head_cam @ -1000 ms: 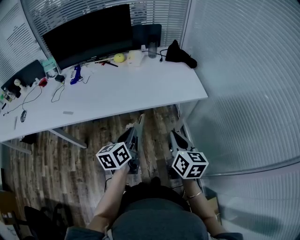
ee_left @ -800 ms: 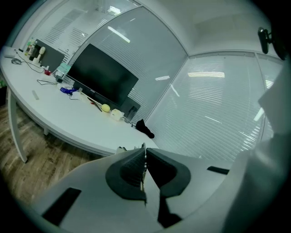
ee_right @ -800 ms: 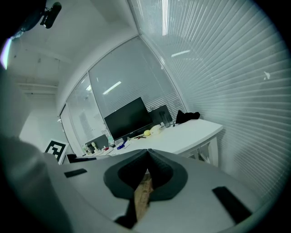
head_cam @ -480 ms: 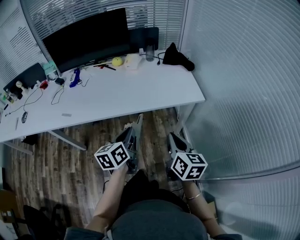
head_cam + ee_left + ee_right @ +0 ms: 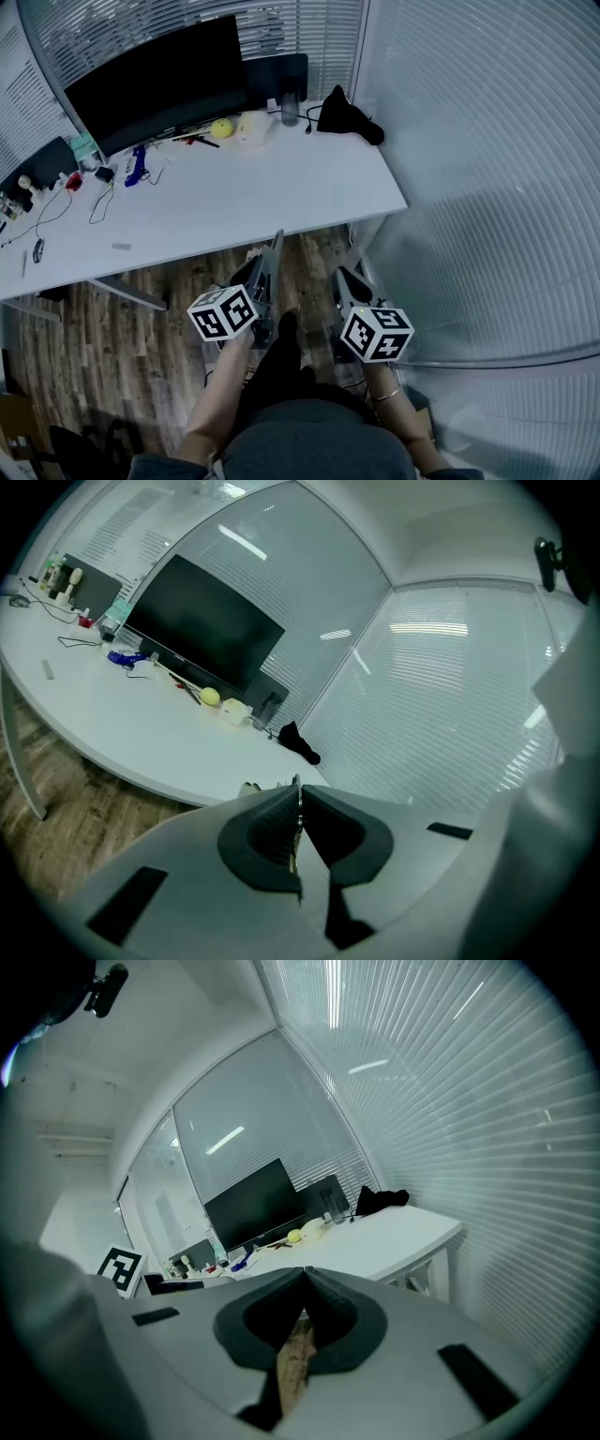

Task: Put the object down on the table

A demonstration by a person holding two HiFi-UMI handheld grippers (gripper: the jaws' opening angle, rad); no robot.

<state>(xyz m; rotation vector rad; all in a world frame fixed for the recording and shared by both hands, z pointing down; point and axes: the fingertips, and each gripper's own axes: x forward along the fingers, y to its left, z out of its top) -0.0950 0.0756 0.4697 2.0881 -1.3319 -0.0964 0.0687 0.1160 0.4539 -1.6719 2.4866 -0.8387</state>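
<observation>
While both hang low over the wooden floor (image 5: 141, 319), the left gripper (image 5: 278, 236) and the right gripper (image 5: 340, 274) each have jaws pressed together. Ahead, the white table (image 5: 244, 192) bears a yellow ball (image 5: 221, 128), a black pouch (image 5: 349, 122) and a monitor (image 5: 159, 80); which is the task's object cannot be told.

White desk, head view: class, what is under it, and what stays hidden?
Under the white desk show wood-plank floor and a slanted desk leg. The desk itself covers the floor farther back, so anything there cannot be seen.
</observation>
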